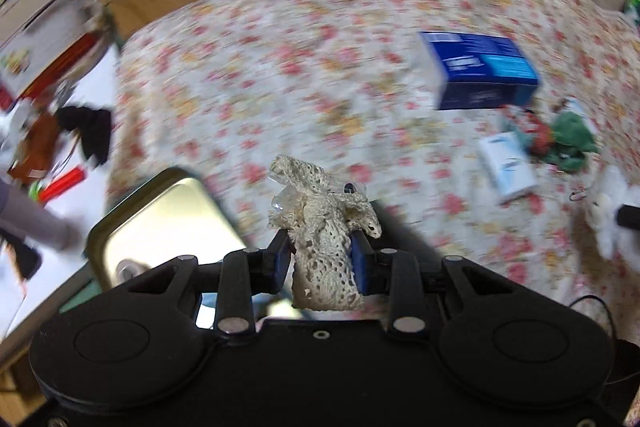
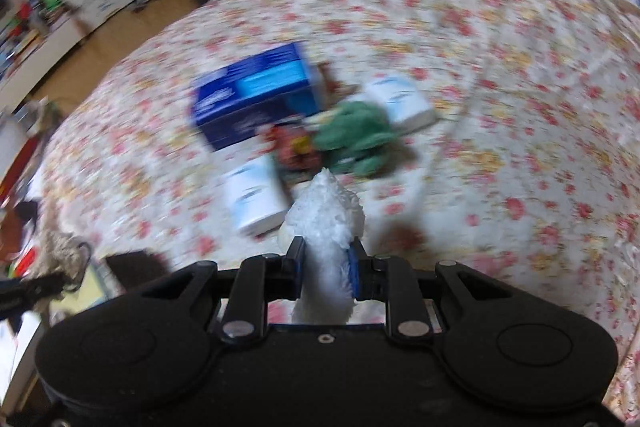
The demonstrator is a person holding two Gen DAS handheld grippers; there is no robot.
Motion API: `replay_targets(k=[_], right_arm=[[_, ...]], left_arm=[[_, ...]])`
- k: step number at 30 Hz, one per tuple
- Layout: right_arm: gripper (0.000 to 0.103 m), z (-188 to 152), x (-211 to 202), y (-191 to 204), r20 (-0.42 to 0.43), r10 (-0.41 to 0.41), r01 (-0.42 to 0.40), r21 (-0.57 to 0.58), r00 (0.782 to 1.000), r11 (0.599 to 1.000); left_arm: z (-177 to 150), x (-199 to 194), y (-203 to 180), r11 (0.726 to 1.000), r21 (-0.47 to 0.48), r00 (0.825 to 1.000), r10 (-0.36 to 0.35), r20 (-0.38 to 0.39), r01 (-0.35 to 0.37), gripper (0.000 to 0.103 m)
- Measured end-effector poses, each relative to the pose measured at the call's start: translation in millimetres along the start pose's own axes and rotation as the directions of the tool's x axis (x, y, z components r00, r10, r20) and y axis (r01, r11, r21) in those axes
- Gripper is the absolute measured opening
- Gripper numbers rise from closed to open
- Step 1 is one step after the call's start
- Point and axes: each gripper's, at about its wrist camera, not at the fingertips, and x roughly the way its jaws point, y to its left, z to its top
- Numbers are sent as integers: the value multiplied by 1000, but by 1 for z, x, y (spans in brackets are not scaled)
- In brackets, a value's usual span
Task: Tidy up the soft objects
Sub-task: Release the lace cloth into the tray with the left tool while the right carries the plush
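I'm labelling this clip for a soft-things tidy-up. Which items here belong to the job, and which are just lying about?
Job:
- cream lace piece, clamped in left gripper
- white fluffy toy, clamped in right gripper
- green plush
- metal tin, possibly the container

Lying about:
- blue box
- white tissue packs

left wrist view: above the bed's [image 1: 320, 47] near-left corner, tilted steeply down along its fingers, close | right wrist view: further right, same downward tilt | shared: floral bedspread with blue box [image 1: 482, 71] [image 2: 256, 95] and green plush [image 1: 572, 141] [image 2: 356, 135]
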Motion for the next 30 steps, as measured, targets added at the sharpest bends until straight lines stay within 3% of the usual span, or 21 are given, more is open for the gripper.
replay_targets(k=[6,14,19,22,24,30], right_arm=[[20,-19,-10,69,-30,97,-100,-130,995,986],[21,-53,-8,154,-108,168,-192,-277,980,941],[21,-69,2,195,-151,185,-226,-331,971,916],[21,-76,8,217,-173,190,-242,-357,966,902],[21,-80,17,234,-191,188,-249,-376,963,892],[21,-92,37,282,-232,201,-286,-432,952,855]], left_arm=[[-6,18,61,992,-109,997,66,-40,-70,32],[-10,52,131,965,-220,989,126,-82,-142,32],[-13,71,157,952,-282,991,101,-87,-122,33],[-14,82,165,952,-281,991,104,-80,-123,37],[-15,88,169,950,-280,990,121,-72,-136,45],[-13,89,181,941,-261,976,209,-58,-217,59]])
